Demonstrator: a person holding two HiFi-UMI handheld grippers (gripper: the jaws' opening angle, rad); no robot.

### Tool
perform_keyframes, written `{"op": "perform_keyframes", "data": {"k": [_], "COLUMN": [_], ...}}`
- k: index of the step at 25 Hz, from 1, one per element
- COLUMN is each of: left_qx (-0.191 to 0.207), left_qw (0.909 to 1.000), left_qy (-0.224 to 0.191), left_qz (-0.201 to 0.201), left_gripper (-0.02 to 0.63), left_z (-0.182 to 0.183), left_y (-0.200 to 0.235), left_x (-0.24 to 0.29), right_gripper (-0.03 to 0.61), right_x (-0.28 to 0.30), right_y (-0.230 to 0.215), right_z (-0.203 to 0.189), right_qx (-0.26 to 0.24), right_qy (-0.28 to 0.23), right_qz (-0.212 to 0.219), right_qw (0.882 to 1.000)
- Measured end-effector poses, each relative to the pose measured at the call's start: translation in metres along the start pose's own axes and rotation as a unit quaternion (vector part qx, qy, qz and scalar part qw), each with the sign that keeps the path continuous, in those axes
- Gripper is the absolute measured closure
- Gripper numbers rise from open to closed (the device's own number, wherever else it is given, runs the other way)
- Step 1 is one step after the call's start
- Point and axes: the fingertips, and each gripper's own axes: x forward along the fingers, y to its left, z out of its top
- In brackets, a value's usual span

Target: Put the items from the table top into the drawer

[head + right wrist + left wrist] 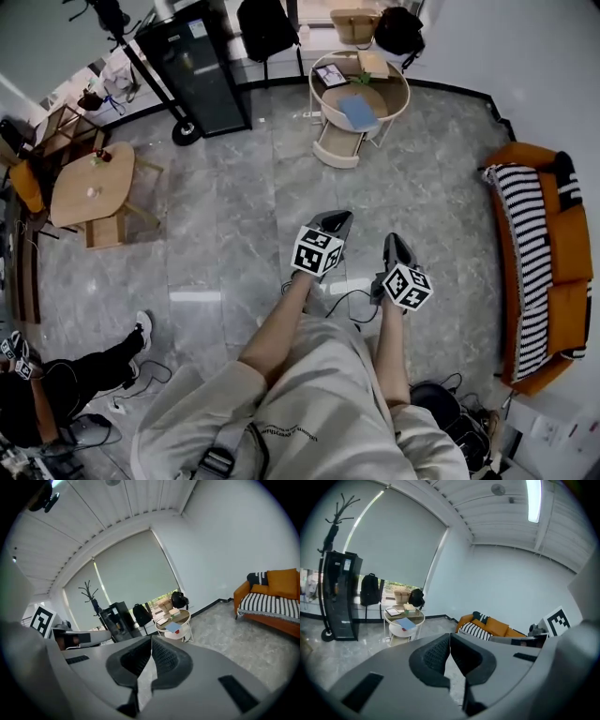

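Grey stone floor spreads below us, and the round table (406,94) stands far ahead by the wall, well apart from both grippers. On it lie a blue notebook (358,111), a tablet (330,75) and a book (372,64); its drawer (336,150) juts out beneath. We hold the left gripper (339,219) and right gripper (392,240) over the floor (side by side), each with jaws pressed together on nothing.

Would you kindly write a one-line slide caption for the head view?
Left gripper and right gripper, both shut and empty, point across the grey floor toward the distant round table.
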Motion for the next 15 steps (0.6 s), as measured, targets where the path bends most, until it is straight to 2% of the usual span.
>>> {"op": "perform_keyframes", "data": {"k": [4,8,15], "left_qx": [0.002,0.013,-0.003], "left_qw": [0.9996,0.9975,0.9964], "left_qy": [0.015,0.031,0.046], "left_qz": [-0.023,-0.063,-0.07], "left_gripper": [0.592,0.592,0.592], "left_z": [0.005,0.009,0.01], "left_y": [0.047,0.072,0.105], "left_x": [0.001,0.002,0.014], "right_gripper": [0.543,0.544,0.544], "right_x": [0.034,0.046,0.065], "right_y": [0.016,0.027,0.028], "right_z": [-0.003,0.011,0.022], "right_qx": [0.015,0.012,0.02], "right_qy": [-0.017,-0.069,-0.078], "right_qz": [-0.038,-0.086,-0.114], "right_qw": [0.999,0.994,0.99]}}
